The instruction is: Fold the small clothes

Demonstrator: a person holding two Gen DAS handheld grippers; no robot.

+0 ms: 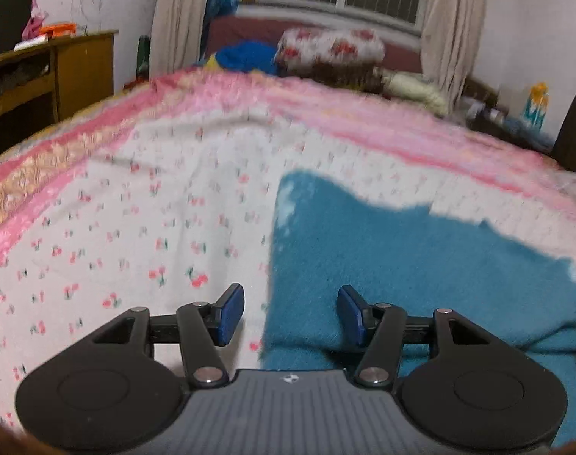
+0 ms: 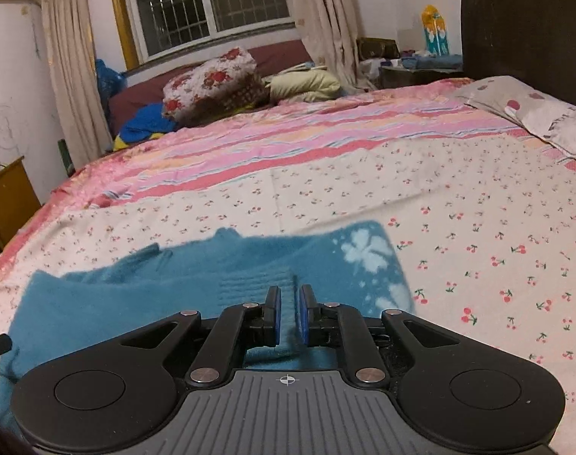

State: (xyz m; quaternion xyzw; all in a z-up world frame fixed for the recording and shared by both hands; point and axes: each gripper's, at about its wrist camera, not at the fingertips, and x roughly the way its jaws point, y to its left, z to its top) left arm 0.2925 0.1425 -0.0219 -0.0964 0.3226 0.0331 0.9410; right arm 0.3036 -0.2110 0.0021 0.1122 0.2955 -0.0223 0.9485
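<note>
Teal sweater (image 2: 197,288) lay partly folded on bed (image 2: 458,197), at 6 o'clock; right gripper (image 2: 288,313) pinched its ribbed fold, left gripper (image 1: 291,314) spread, empty; folding unfinished

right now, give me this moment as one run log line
step: folding teal sweater on bed | left claw: open over sweater edge, empty | right claw: shut on sweater cuff fold

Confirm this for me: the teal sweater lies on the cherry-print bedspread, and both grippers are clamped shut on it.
Only one is. The right gripper is shut on a fold of the teal sweater, seen in the right wrist view. The left gripper stands open, nothing between its pads, in the left wrist view. The sweater does lie on the cherry-print bedspread.
</note>
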